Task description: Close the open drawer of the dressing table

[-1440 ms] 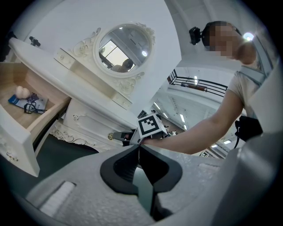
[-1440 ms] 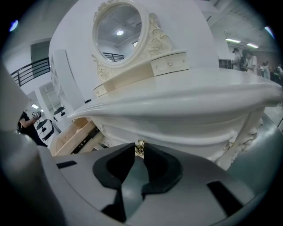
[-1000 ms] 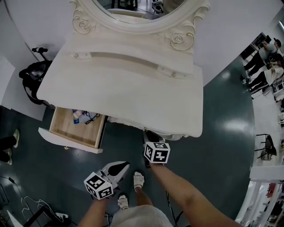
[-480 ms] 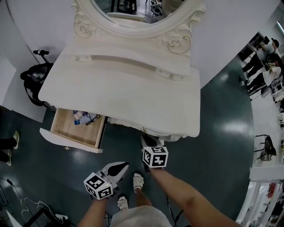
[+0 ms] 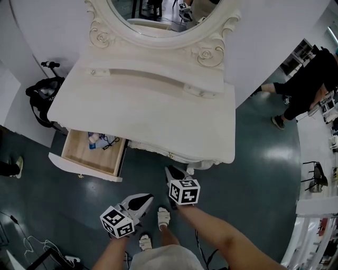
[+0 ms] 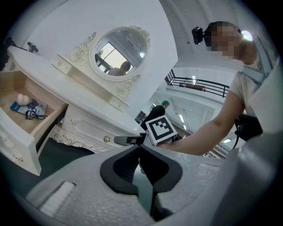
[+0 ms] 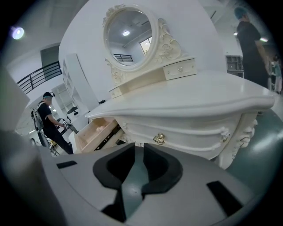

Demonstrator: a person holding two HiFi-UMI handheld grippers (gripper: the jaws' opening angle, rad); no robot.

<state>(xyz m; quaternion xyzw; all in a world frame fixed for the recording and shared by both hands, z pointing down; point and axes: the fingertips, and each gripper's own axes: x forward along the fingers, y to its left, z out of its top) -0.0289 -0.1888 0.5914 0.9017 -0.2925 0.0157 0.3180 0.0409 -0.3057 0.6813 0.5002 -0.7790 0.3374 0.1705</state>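
Left claw (image 5: 147, 198): jaws closed tip to tip with nothing between them, as its own view shows (image 6: 140, 149). It is held low over the dark floor (image 5: 253, 174), near the person's feet and well apart from the furniture.

Right claw (image 5: 170, 170): jaws set to a narrow gap, empty (image 7: 135, 146). It points at the near front edge of the dressing table (image 5: 148, 111), just short of it and not touching. A gold knob (image 7: 159, 138) on the table's front sits directly ahead of the jaws.

Drawer (image 5: 87, 158): located at the left end of the table and pulled well out toward the near side. Its wooden bottom is exposed, and a few small items (image 5: 100, 140) lie at the far end of the tray. The left gripper view shows the drawer (image 6: 17, 145) at far left, apart from the jaws. The right gripper view shows it (image 7: 95, 134) to the left of the knob.

Surroundings: an oval mirror (image 5: 158, 13) stands at the far edge of the tabletop. A black bag (image 5: 42, 95) rests on the floor to the left of the table. A bystander (image 5: 306, 79) stands at far right.
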